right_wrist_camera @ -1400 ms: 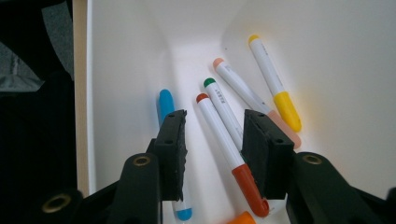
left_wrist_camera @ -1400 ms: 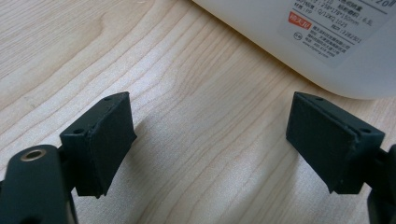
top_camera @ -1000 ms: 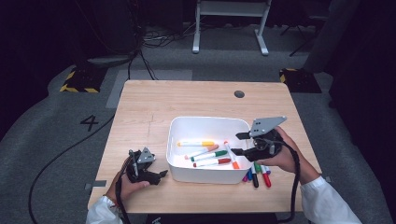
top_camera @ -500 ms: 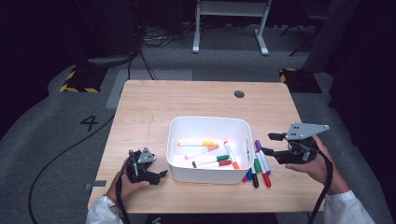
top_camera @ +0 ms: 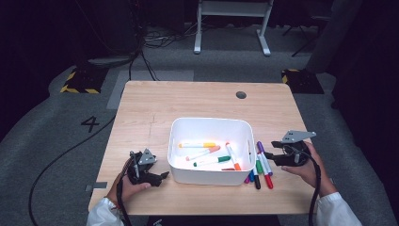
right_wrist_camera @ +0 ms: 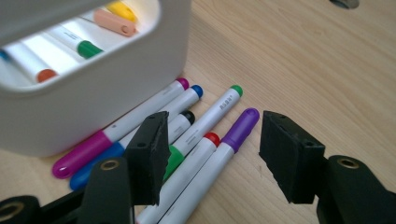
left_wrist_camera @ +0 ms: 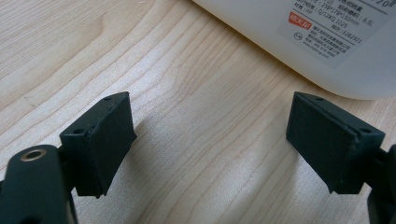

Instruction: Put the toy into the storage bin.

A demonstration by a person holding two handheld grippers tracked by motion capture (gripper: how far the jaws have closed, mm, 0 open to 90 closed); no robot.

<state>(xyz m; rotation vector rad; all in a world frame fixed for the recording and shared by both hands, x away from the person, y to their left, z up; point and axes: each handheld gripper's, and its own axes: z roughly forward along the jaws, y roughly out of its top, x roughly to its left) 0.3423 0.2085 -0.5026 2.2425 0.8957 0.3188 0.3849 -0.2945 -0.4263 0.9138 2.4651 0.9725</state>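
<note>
A white bin (top_camera: 209, 123) stands on the wooden table and holds several markers (top_camera: 207, 153). More markers (top_camera: 261, 165) lie side by side on the table against its right wall. My right gripper (top_camera: 269, 154) hovers low over them, open. In the right gripper view its gripper (right_wrist_camera: 215, 140) has the purple marker (right_wrist_camera: 238, 128) and a red-capped one (right_wrist_camera: 205, 142) between its jaws, and neither pad touches them. My left gripper (top_camera: 162, 176) rests open on the table left of the bin, with bare wood between the jaws of the left gripper (left_wrist_camera: 210, 126) and the bin wall (left_wrist_camera: 327, 46) just ahead.
A small round hole (top_camera: 241, 94) sits in the table (top_camera: 155, 108) near its far edge. A cable (top_camera: 66, 155) trails off the left side to the floor. A metal stand (top_camera: 230, 19) is on the floor beyond the table.
My right gripper has left the bin's right edge, swung out to the right and come down over the loose markers. The left gripper has stayed put.
</note>
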